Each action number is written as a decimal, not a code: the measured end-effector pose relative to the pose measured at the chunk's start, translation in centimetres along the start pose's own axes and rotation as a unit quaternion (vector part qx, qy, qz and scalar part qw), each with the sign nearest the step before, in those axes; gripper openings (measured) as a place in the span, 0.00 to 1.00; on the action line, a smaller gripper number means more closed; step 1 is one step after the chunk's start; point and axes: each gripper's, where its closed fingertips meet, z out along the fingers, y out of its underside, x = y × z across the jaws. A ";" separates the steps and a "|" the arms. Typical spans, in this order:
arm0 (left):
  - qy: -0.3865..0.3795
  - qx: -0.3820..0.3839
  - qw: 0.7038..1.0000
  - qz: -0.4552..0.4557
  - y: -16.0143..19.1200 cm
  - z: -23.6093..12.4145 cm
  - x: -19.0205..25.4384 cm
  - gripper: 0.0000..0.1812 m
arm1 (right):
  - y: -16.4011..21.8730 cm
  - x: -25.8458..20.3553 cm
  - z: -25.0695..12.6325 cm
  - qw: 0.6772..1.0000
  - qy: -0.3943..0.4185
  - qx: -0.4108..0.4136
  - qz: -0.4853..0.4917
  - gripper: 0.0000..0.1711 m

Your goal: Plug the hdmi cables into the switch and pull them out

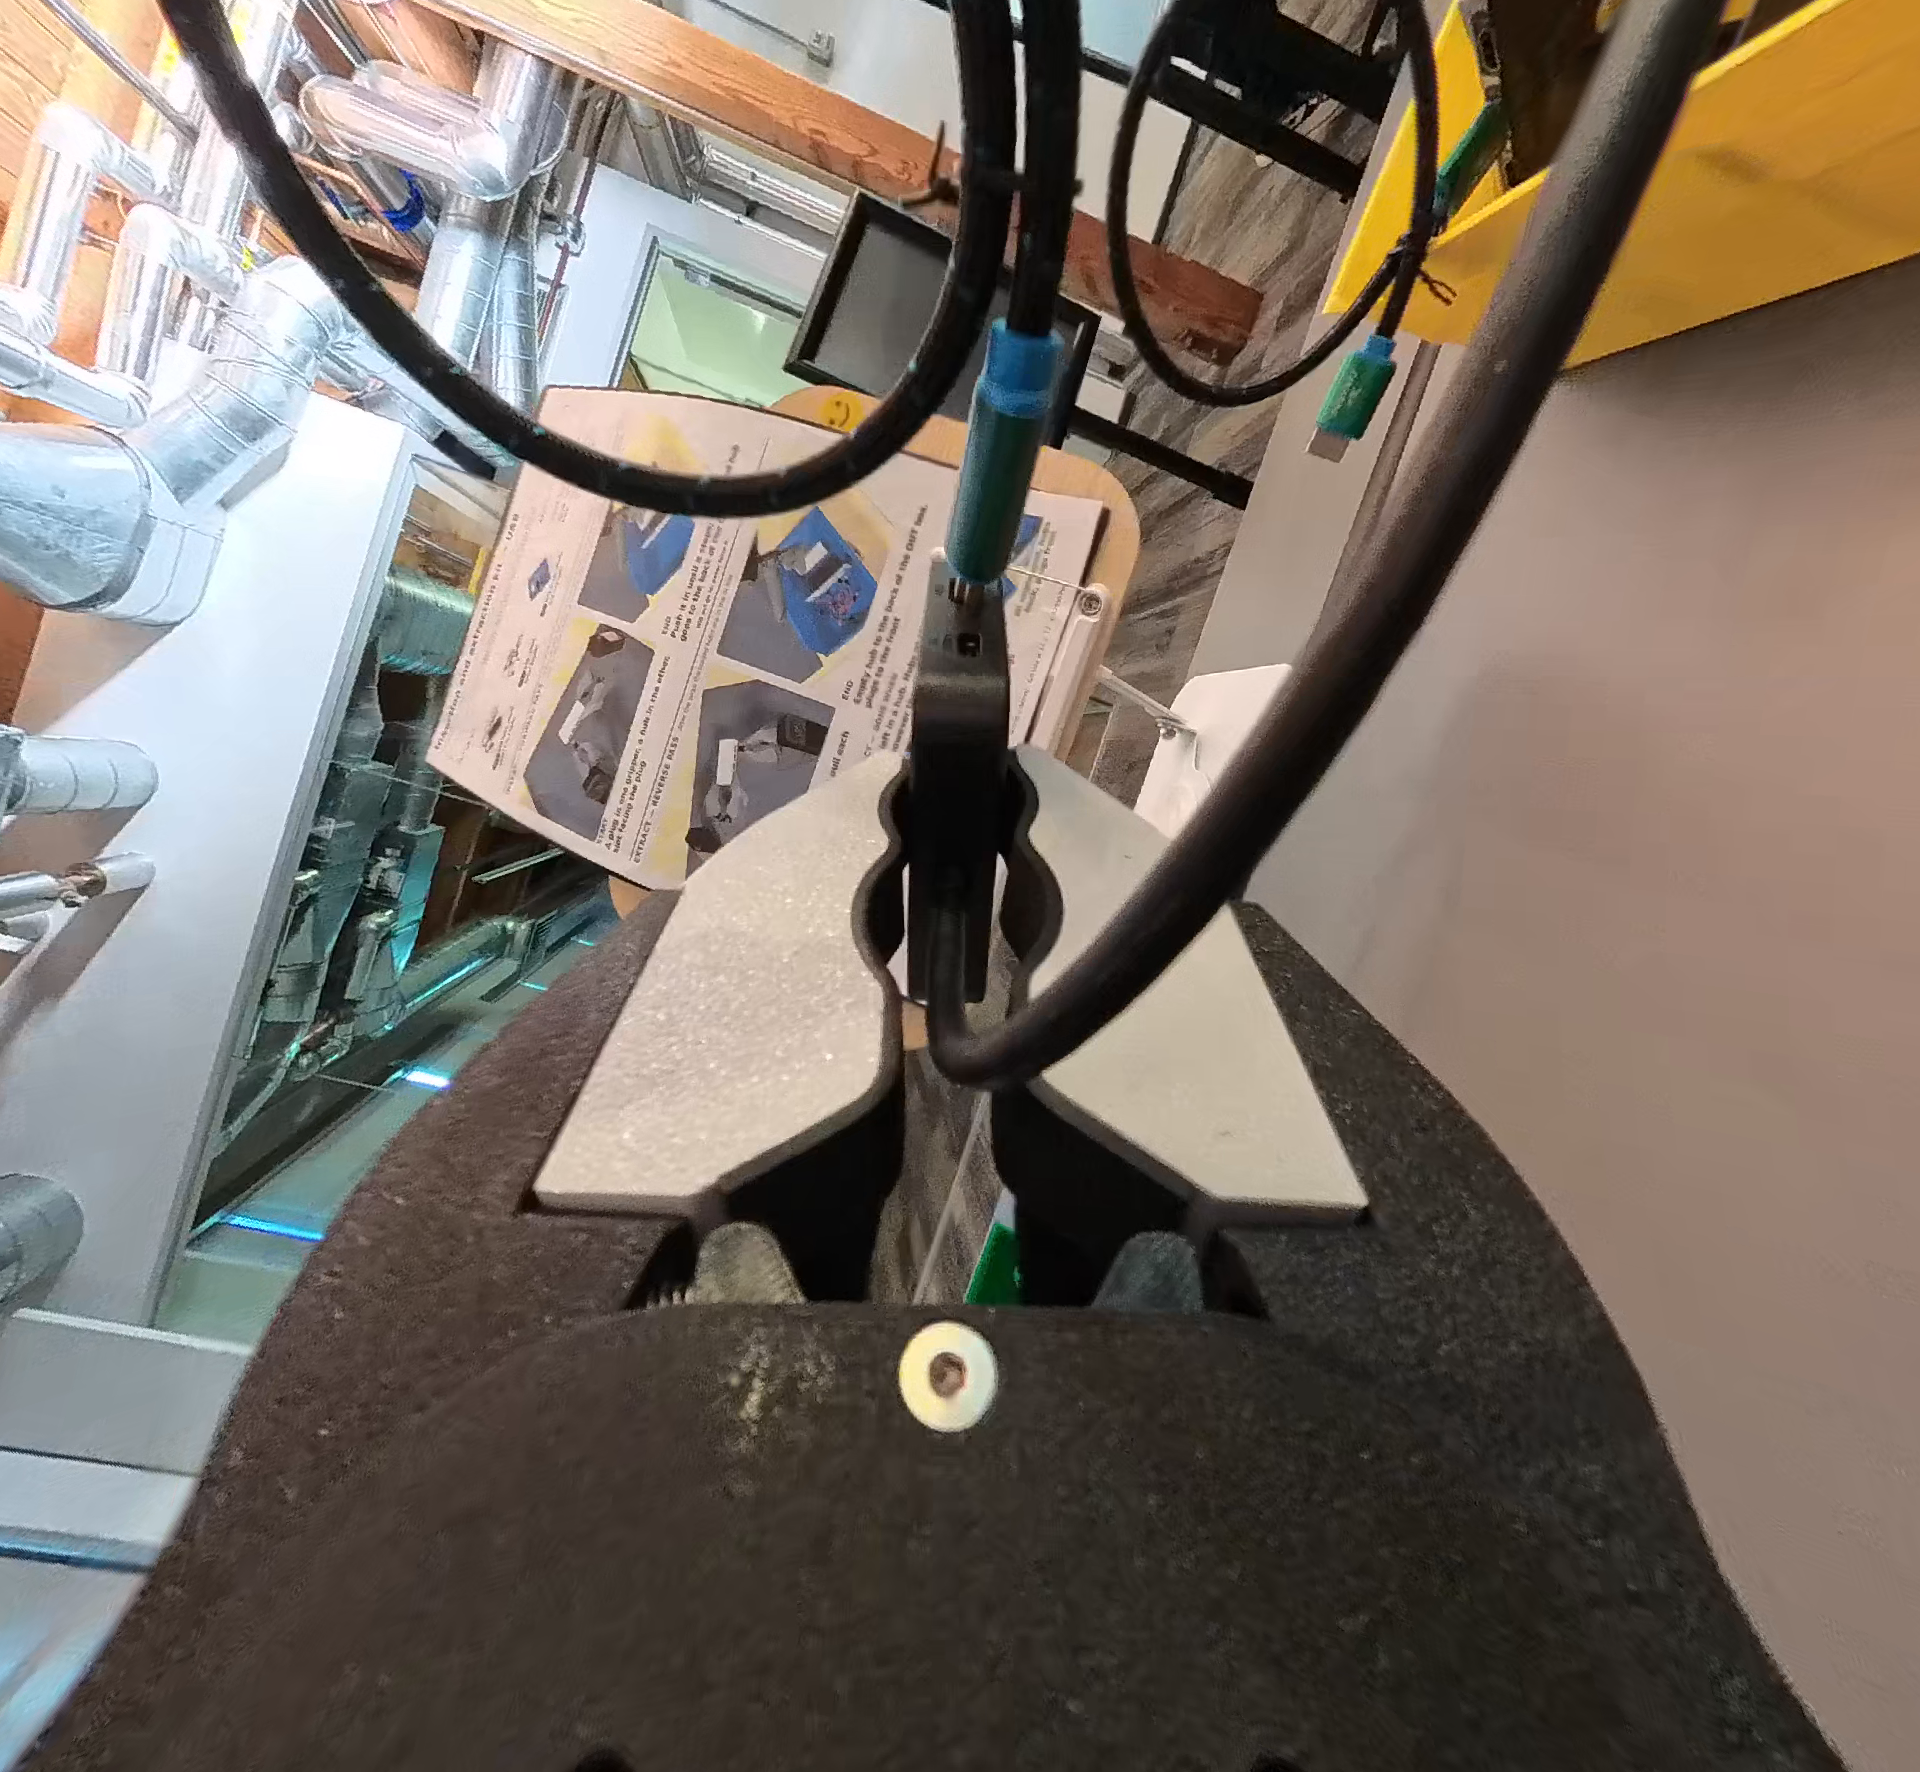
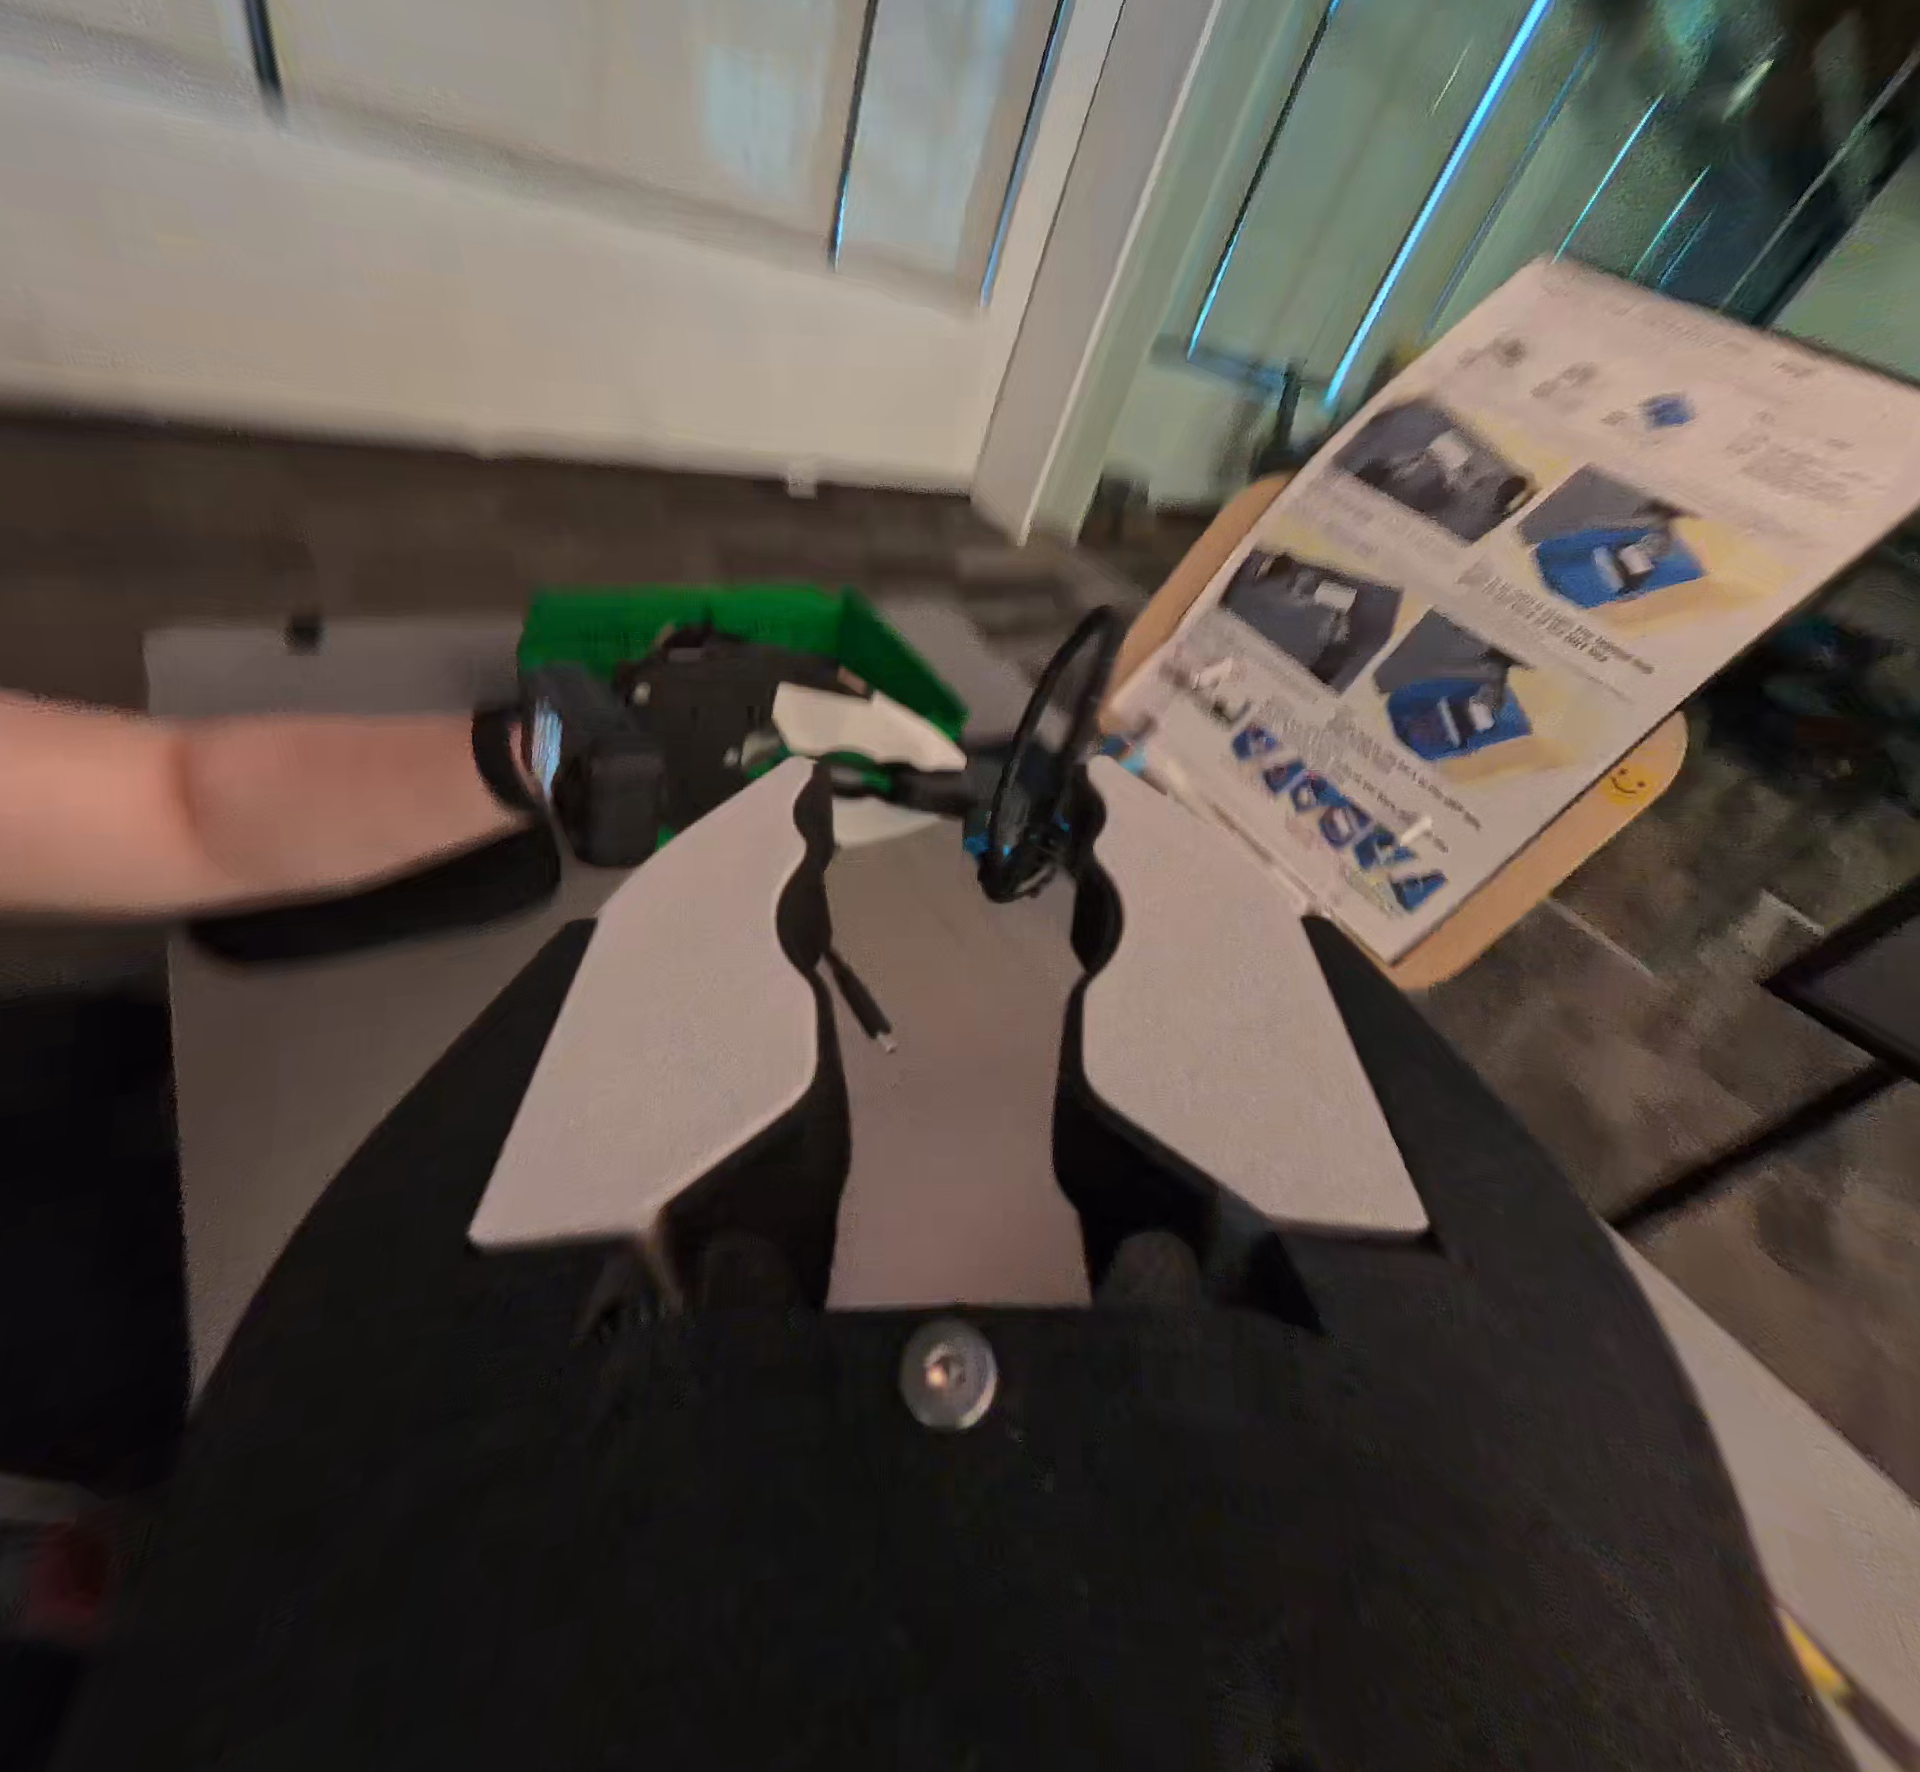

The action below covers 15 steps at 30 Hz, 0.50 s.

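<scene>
Right wrist view blurred; green bin [image 2: 883, 652] contents cannot be told

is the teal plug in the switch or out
In. The teal plug stands with its tip seated in the end of the black switch, which the left gripper clamps.

An instruction sheet [image 1: 769, 642] printed with photos leans on a rounded wooden board [image 2: 1538, 901] at the back of the grey worktop [image 1: 1662, 787]. In the right wrist view a green bin [image 2: 727, 626] sits on the worktop to the left of that board (its contents are too blurred to tell). The left wrist view, turned sideways, shows silver ducts [image 1: 135, 475], a wooden beam [image 1: 727, 70] and a yellow box [image 1: 1714, 143] at the upper right.
</scene>
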 end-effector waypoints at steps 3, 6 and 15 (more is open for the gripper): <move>-0.001 0.011 1.000 -0.009 -0.4 -0.3 -0.4 0.08 | 4.1 3.1 -1.0 0.990 0.043 0.111 0.077 0.21; -0.009 0.025 1.000 -0.013 -1.0 -0.7 -0.9 0.08 | 10.0 4.5 1.9 0.989 0.073 0.090 0.092 0.21; -0.032 0.073 0.996 -0.027 -2.9 -2.4 -2.4 0.08 | 10.9 0.2 11.1 0.997 0.017 0.049 0.053 0.32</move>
